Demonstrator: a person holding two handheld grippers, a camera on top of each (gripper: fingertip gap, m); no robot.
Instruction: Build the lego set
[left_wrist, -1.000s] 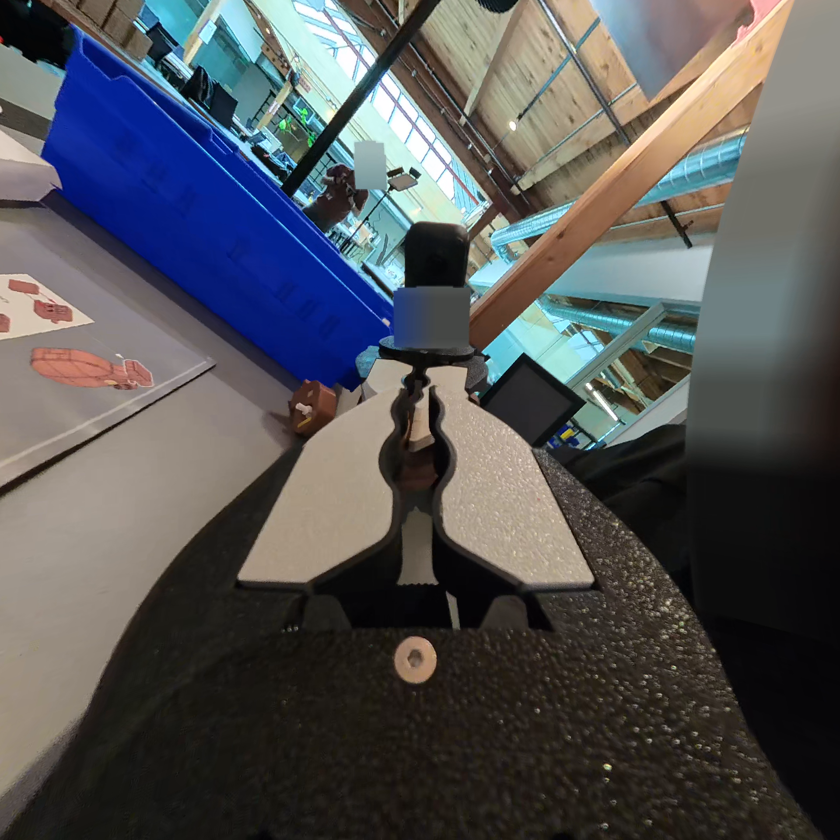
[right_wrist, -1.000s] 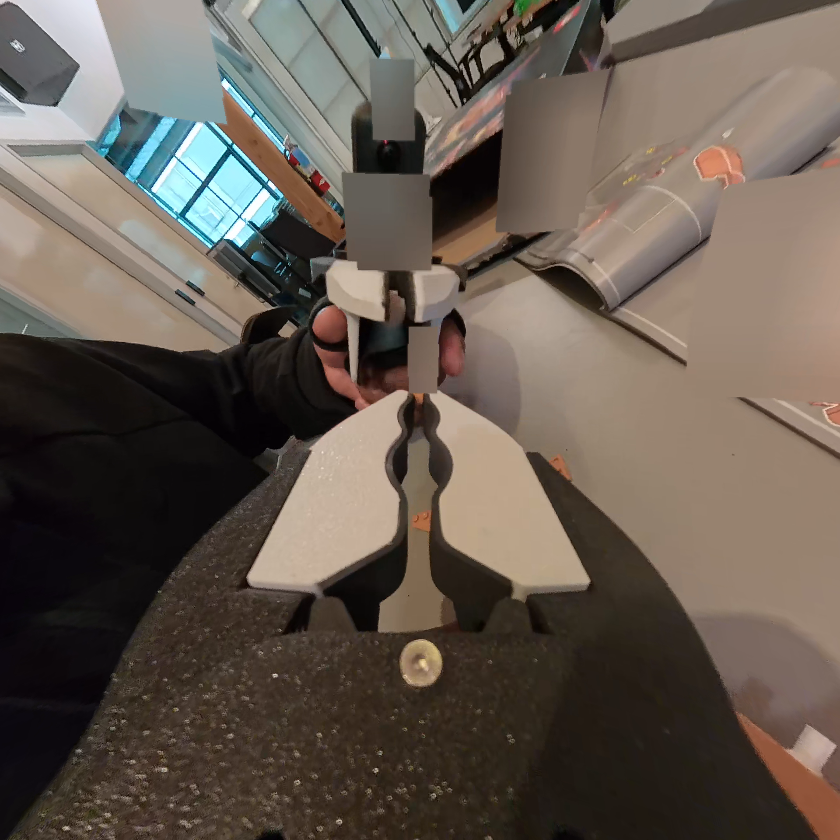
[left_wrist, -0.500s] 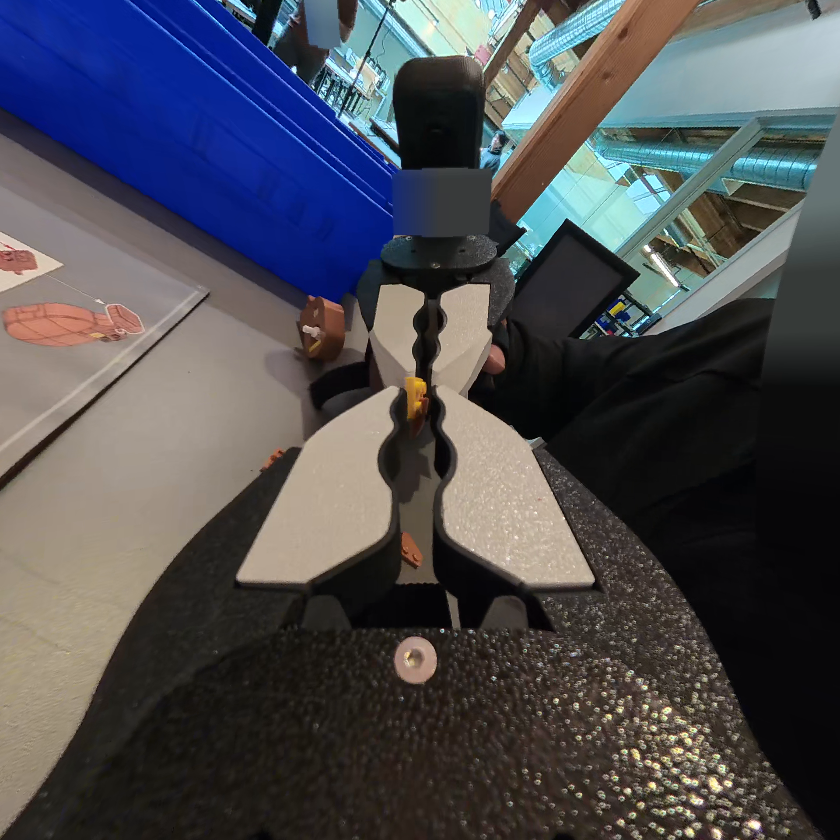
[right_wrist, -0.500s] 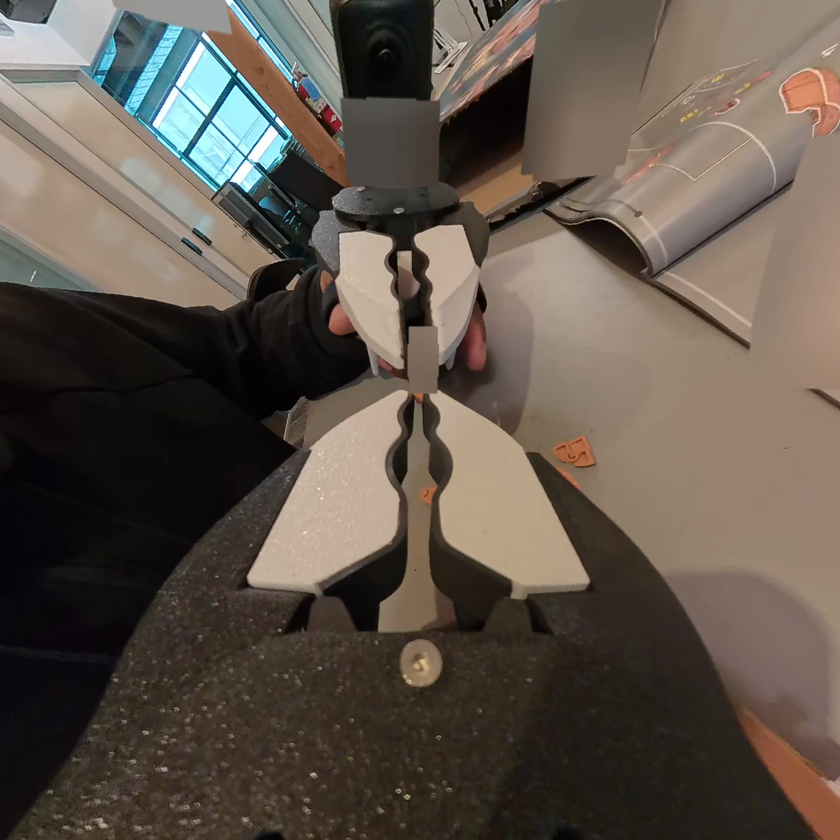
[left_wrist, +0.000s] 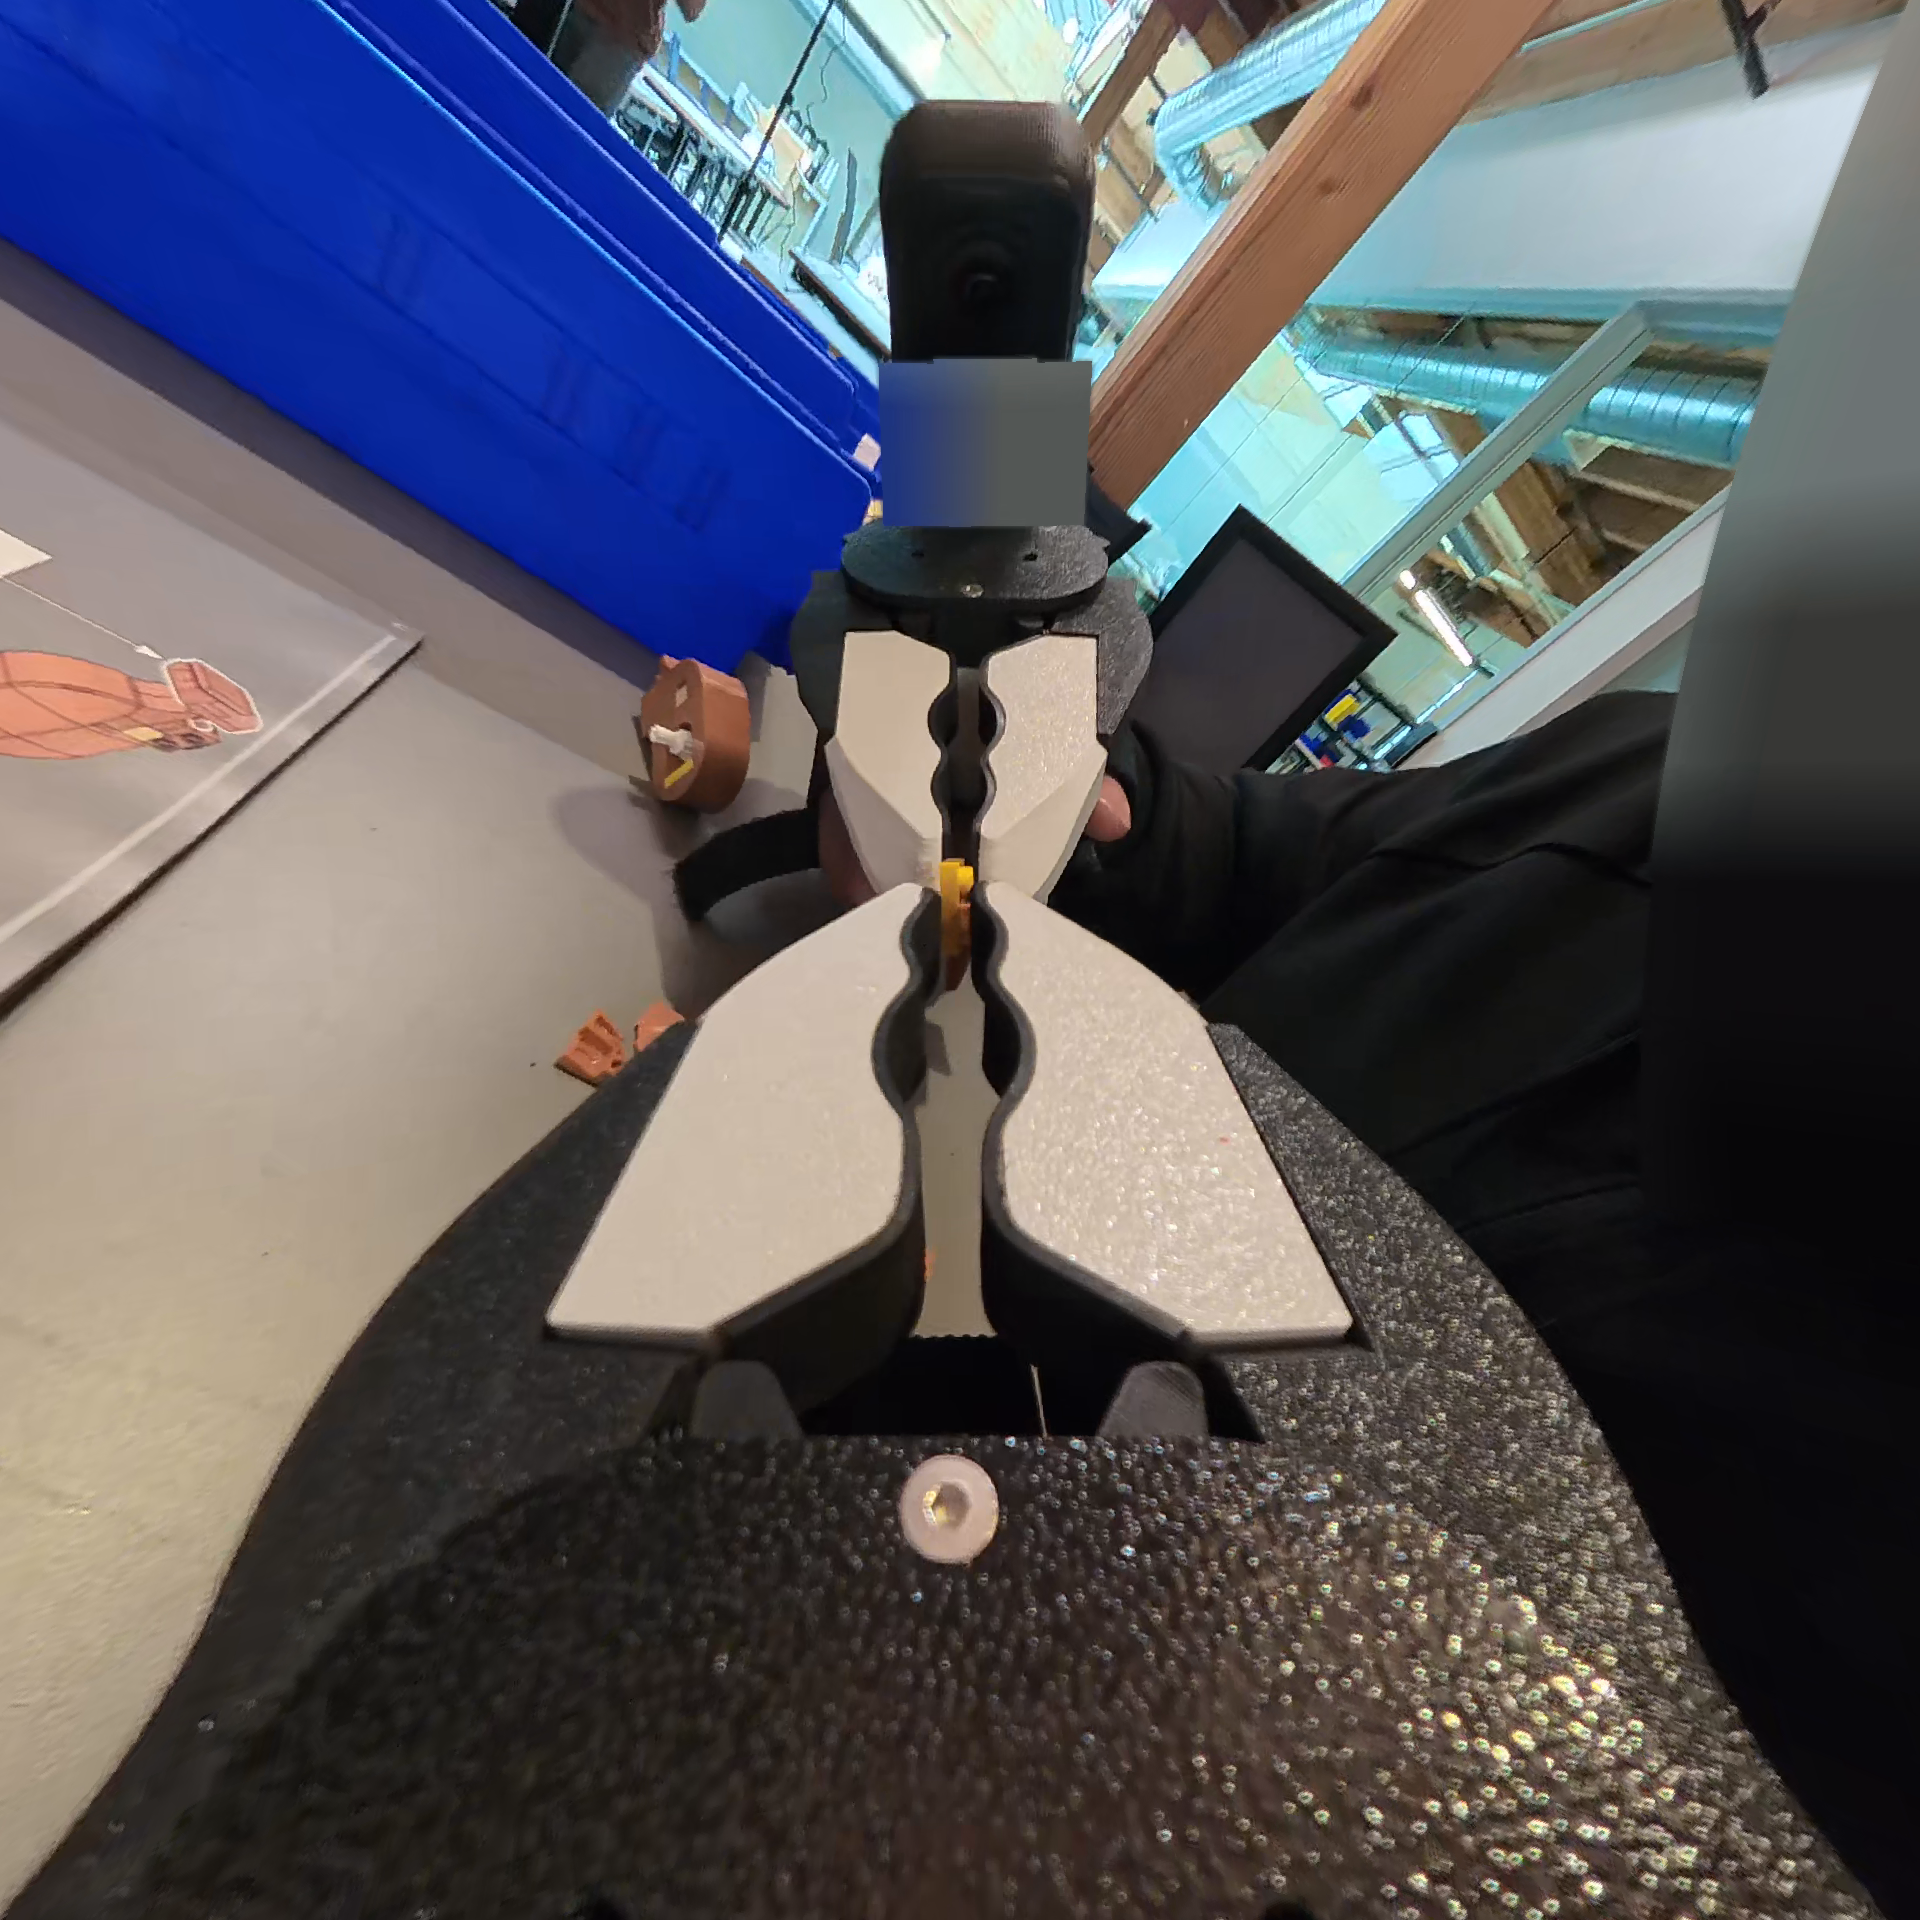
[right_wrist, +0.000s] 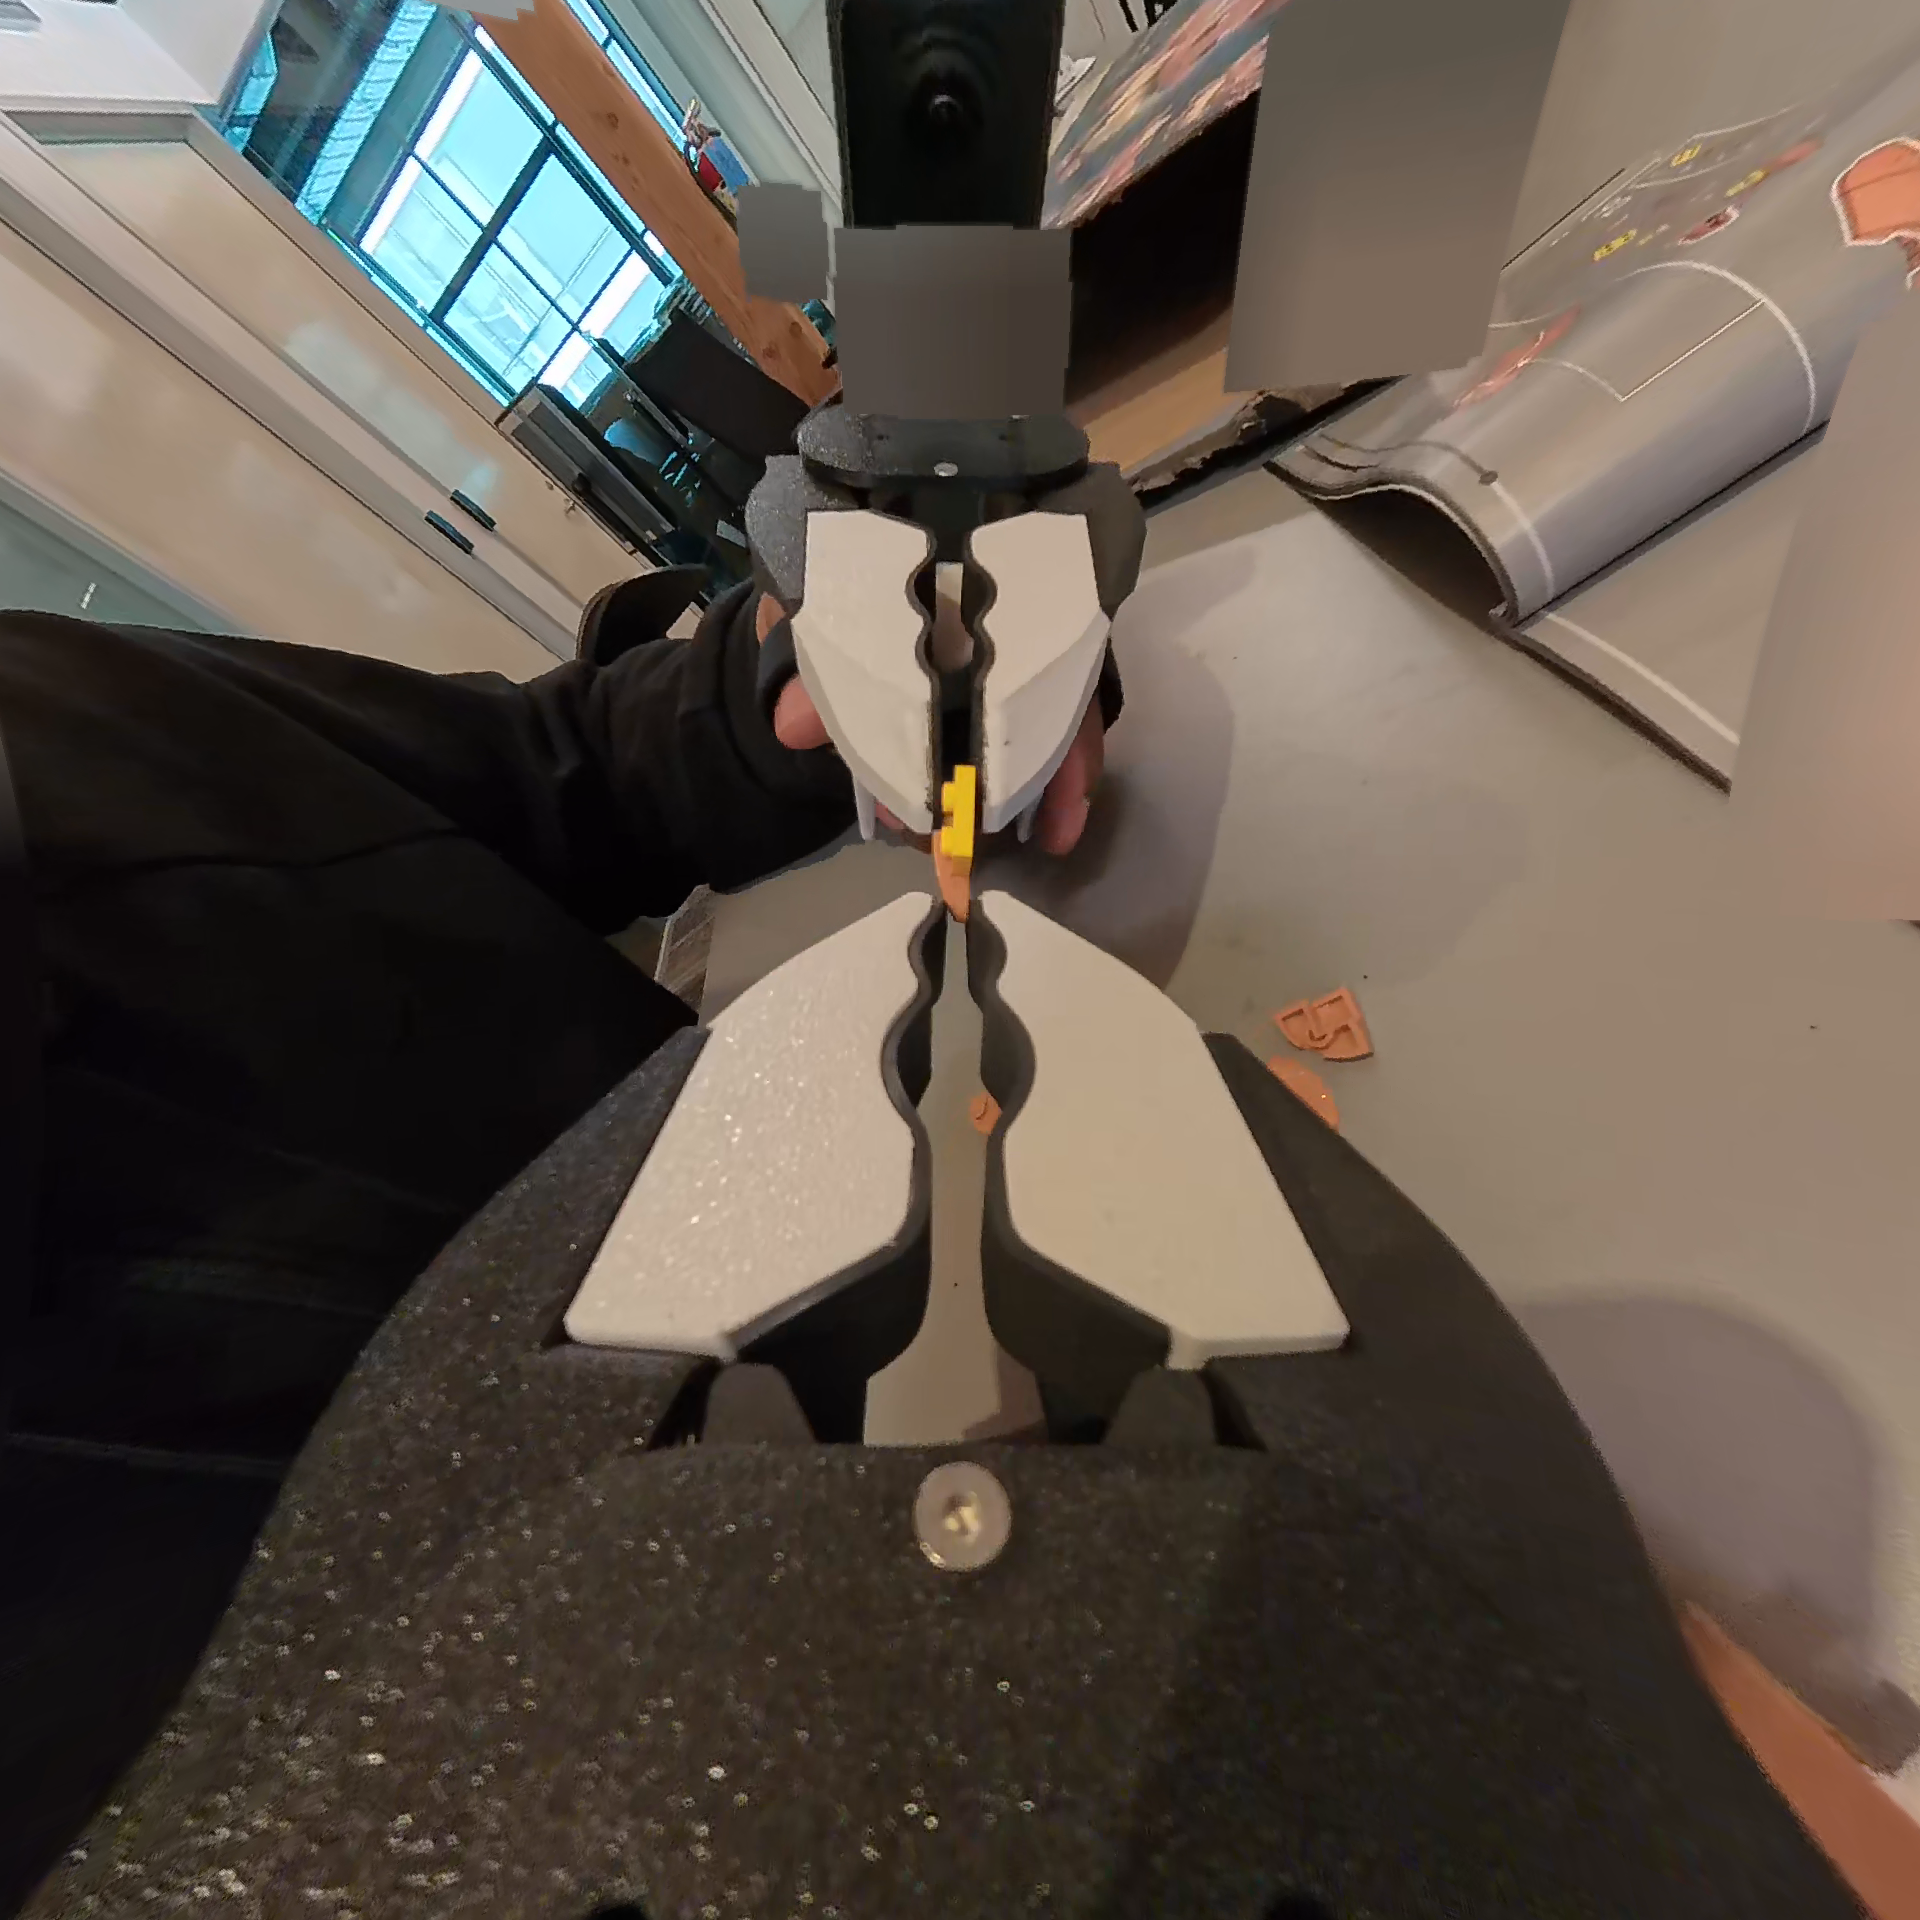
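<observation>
The left tool (left_wrist: 951, 904) has its wavy-edged grey fingers nearly closed, pinching a small studded yellow plastic brick (left_wrist: 953, 914). The right tool (right_wrist: 954, 906), all but closed, nips a flat orange plastic piece (right_wrist: 954, 883) joined to that brick, above the matte grey surface (right_wrist: 1351, 831). Loose orange pieces (right_wrist: 1325, 1023) lie nearby.

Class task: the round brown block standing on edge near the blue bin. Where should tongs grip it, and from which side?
Grip the round brown block across its two flat faces, coming from above. It stands on its curved rim, which would slip; a white peg juts from one face, so clamp clear of it.
</observation>
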